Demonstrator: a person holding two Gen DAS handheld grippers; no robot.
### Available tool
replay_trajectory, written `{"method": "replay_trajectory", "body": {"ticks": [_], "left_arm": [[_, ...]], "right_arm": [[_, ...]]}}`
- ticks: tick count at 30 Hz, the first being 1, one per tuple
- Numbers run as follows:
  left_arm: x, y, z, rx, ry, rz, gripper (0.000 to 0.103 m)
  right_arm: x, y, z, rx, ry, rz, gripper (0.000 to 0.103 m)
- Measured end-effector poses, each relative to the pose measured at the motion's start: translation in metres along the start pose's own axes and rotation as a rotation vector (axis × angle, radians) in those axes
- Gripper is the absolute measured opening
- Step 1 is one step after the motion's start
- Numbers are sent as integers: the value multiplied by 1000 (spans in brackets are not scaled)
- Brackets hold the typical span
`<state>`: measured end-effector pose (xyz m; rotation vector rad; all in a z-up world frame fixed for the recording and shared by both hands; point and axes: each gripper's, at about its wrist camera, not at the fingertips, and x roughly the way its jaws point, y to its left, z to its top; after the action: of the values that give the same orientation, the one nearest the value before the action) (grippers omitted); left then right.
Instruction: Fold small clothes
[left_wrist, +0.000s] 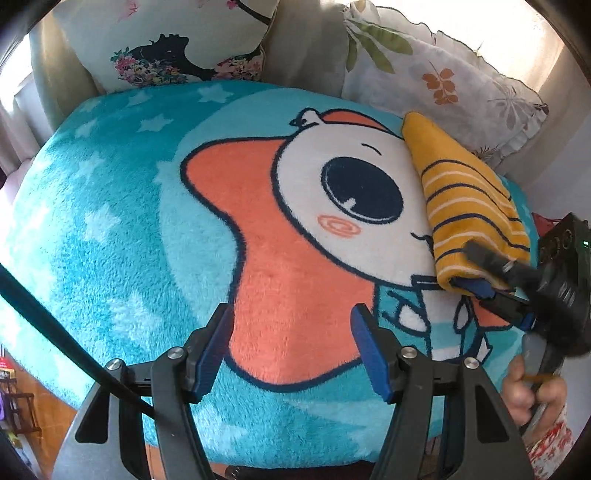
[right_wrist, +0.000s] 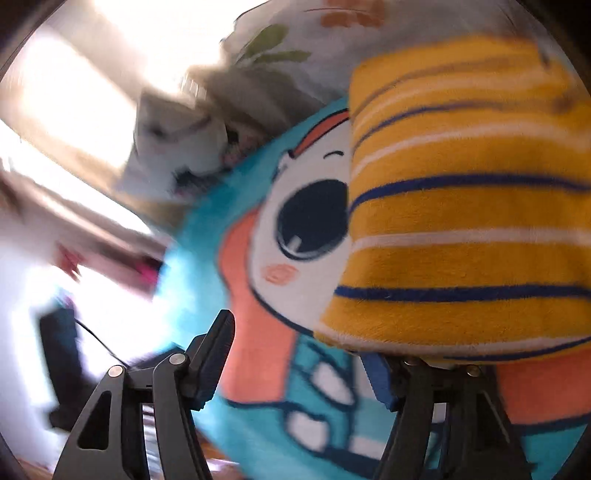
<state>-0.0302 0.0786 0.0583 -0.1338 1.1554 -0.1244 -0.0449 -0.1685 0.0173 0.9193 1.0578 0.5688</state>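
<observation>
Both grippers spread, yellow garment draped on the right one

The left gripper (left_wrist: 291, 347) gapes over the blanket (left_wrist: 110, 221); the right gripper (right_wrist: 299, 354) gapes too, nothing pinched. The striped yellow garment (left_wrist: 469, 199) lies at two o'clock, long axis eleven-to-five, narrow end toward eleven.

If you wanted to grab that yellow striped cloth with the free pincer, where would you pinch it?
Probably the plain yellow tip of the yellow striped garment, at the far end. It narrows to a thin point lying flat on the cartoon fleece blanket, away from the right gripper at the thick near fold. The open left gripper could come from the blanket's bare left side.
</observation>
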Motion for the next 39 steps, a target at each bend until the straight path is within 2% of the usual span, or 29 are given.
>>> {"method": "replay_trajectory", "body": {"ticks": [2, 4, 5, 6, 7, 11, 12, 13, 15, 17, 18, 20, 21, 22, 25, 27, 28, 29, 31, 32, 34, 35, 37, 39], "left_arm": [[1, 0, 1, 9, 2, -11, 65], [2, -1, 1, 17, 3, -23, 64], [2, -1, 1, 20, 1, -28, 65], [2, -1, 1, 23, 0, -30, 65], [3, 0, 0, 23, 0, -32, 65], [9, 1, 1, 2, 16, -58, 65], [10, -1, 2, -1, 19, -67, 65], [10, -2, 2, 2, 18, -71, 65], [8, -7, 2, 16, 11, -75, 65], [7, -10, 1, 29, 4, -76, 65], [7, -10, 1, 32, 4, -76, 65], [8, -7, -1, 29, 10, -82, 65], [8, -3, -2, 24, 11, -84, 65], [7, 0, -3, 19, 11, -85, 65], [7, 15, -4, -11, 8, -86, 65], [6, 24, -3, -35, 3, -88, 65], [6, 29, -3, -46, -1, -89, 66], [6, 32, -2, -54, -4, -89, 66], [7, 34, -1, -59, -4, -94, 67], [8, 33, 0, -58, -3, -99, 67], [8, 30, 1, -41, 1, -107, 67], [8, 27, 1, -27, -1, -109, 67], [4, 20, 1, 14, -15, -103, 67], [-1, 15, -1, 55, -35, -80, 67]], "right_arm": [[-7, -18, 2, 109, 10, 99, 73], [-21, -23, -4, 162, 33, 140, 73], [-29, -16, -8, 136, 55, 135, 73], [-37, -6, -10, 93, 63, 104, 73], [-52, 9, -12, 16, 48, 34, 73], [-79, 52, 6, -167, -57, -155, 69], [-79, 58, 14, -191, -80, -188, 61], [-73, 63, 25, -208, -97, -222, 48], [-57, 64, 45, -217, -113, -247, 33], [-36, 49, 62, -191, -99, -232, 30], [-23, 40, 67, -168, -74, -214, 29], [13, 0, 69, -26, 60, -117, 26], [22, -18, 63, 38, 102, -87, 13], [25, -39, 50, 94, 134, -98, 0], [9, -52, 23, 150, 142, -69, 0], [-3, -43, 12, 141, 154, -86, 2], [-7, -32, 9, 111, 165, -88, 11], [-13, -18, 8, 71, 176, -80, 14], [-24, 9, 15, -11, 149, -74, 20], [-29, 21, 26, -45, 106, -78, 23], [-34, 31, 44, -79, 23, -97, 45], [-32, 30, 52, -80, -3, -119, 50], [-22, 19, 67, -45, -22, -164, 52], [-13, 10, 77, -12, -21, -139, 52]]}}
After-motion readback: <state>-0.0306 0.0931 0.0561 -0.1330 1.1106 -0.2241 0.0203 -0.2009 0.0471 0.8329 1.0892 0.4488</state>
